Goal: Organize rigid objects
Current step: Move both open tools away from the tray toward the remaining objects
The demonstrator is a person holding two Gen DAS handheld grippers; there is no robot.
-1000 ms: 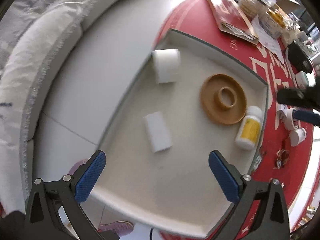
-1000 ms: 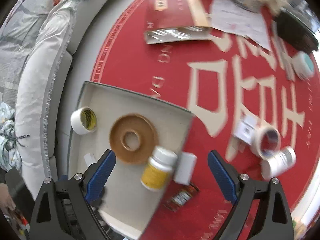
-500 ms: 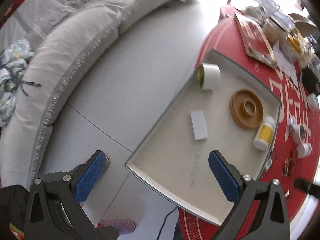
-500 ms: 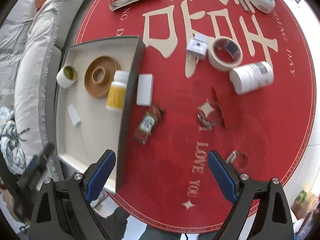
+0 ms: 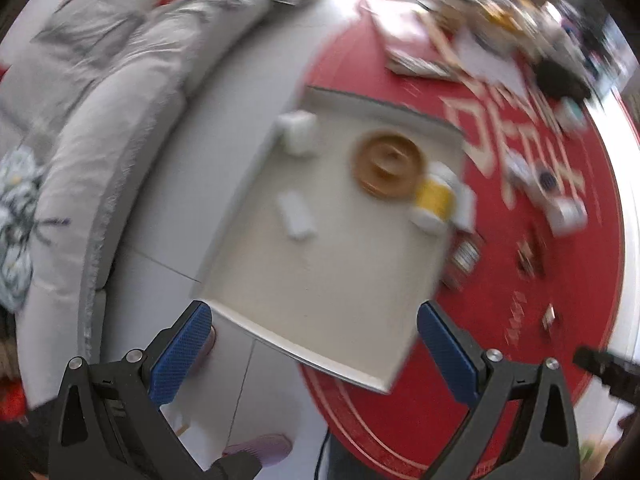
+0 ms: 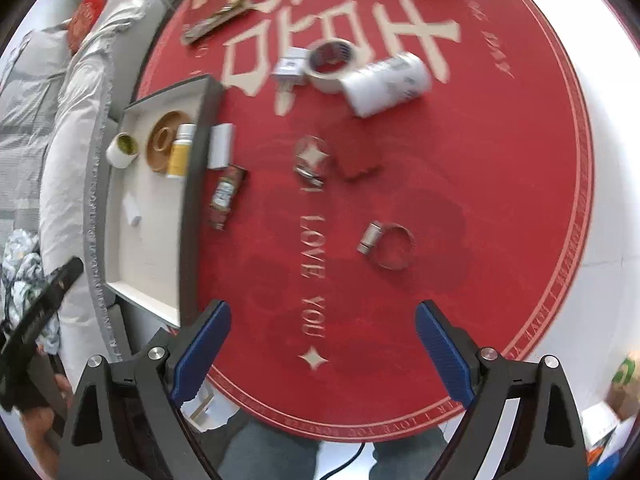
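Hovering both tools spread wide, empty: right tool (image 6: pixel 320 344) above red tabletop (image 6: pixel 480 184), hose clamp (image 6: pixel 390 246) just ahead; left tool (image 5: pixel 316 344) over tray (image 5: pixel 320 280) near edge.

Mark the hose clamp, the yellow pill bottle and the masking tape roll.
hose clamp (image 6: pixel 390 246), right wrist view, on its screw housing side
yellow pill bottle (image 6: pixel 179 156), right wrist view, on its label
masking tape roll (image 6: pixel 334 65), right wrist view, on its outer wall

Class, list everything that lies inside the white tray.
Inside the tray: a tape roll, a brown ring dish, a yellow bottle and a small white block. Nothing visibly covered.
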